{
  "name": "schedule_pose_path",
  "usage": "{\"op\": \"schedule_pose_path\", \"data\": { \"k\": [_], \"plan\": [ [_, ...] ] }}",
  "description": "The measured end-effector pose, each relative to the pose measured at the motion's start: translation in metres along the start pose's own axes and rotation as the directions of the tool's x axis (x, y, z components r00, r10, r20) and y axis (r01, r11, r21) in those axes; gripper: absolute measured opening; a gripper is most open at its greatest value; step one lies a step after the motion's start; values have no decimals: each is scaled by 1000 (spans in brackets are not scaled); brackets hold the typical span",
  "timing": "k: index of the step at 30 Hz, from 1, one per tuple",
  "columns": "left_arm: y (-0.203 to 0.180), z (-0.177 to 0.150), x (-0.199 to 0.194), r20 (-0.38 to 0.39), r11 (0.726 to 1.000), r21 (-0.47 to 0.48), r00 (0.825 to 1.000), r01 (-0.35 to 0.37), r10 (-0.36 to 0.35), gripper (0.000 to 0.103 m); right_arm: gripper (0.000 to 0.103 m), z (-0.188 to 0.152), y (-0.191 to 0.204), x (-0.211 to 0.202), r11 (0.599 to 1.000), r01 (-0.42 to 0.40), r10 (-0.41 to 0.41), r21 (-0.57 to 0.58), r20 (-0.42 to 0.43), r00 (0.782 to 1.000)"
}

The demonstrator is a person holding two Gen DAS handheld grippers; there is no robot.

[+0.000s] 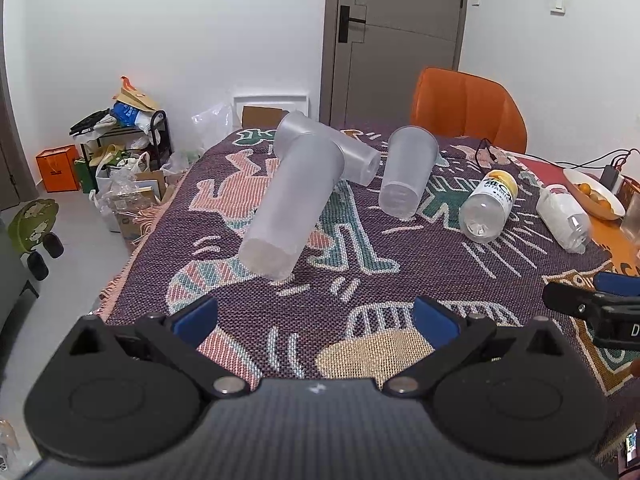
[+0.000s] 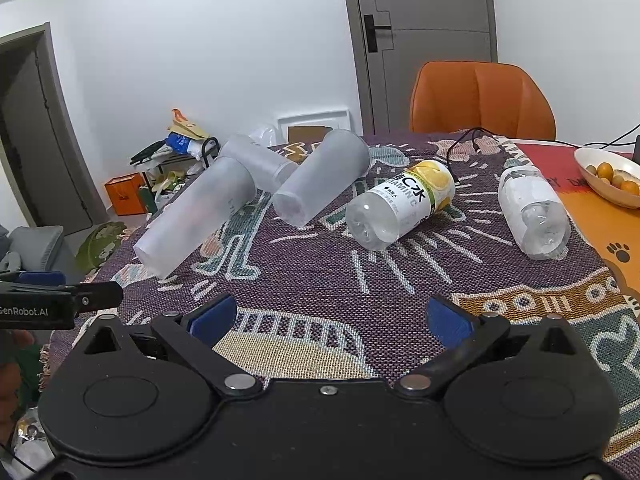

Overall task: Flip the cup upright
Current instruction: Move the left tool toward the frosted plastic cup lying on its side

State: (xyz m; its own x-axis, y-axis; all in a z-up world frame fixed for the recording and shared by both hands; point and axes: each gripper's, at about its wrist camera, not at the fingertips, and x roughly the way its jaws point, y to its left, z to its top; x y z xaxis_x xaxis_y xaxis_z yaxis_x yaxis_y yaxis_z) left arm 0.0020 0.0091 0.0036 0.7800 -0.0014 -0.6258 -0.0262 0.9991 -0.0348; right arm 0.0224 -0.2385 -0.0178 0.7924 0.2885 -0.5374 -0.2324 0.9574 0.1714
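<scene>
No cup is upright yet. Three frosted cups lie on their sides on the desk [image 1: 440, 272]: near cup [image 1: 290, 208], middle cup [image 1: 332, 148], far cup [image 1: 408, 172]. Left claw [image 1: 316, 322] and right claw [image 2: 330, 318] are wide open, empty, well short of them. All flipping remains.

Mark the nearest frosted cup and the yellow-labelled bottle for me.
nearest frosted cup [image 1: 292, 200], left wrist view, middle of its side wall.
yellow-labelled bottle [image 2: 404, 202], right wrist view, white part of its label.
</scene>
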Motion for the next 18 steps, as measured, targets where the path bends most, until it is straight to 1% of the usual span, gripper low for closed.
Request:
{"op": "schedule_pose_path", "data": {
  "k": [7,14,18],
  "plan": [
    [4,1,4,-2,1000,-20,1000,6,-6,103,103,0,7,2,999,-34,34,-42,4,999],
    [6,3,6,9,1000,-15,1000,18,-18,103,103,1,11,8,998,-42,41,-51,-6,999],
    [10,4,9,6,999,-34,1000,22,-21,103,103,3,12,13,998,-46,45,-47,-9,999]
  ]
}}
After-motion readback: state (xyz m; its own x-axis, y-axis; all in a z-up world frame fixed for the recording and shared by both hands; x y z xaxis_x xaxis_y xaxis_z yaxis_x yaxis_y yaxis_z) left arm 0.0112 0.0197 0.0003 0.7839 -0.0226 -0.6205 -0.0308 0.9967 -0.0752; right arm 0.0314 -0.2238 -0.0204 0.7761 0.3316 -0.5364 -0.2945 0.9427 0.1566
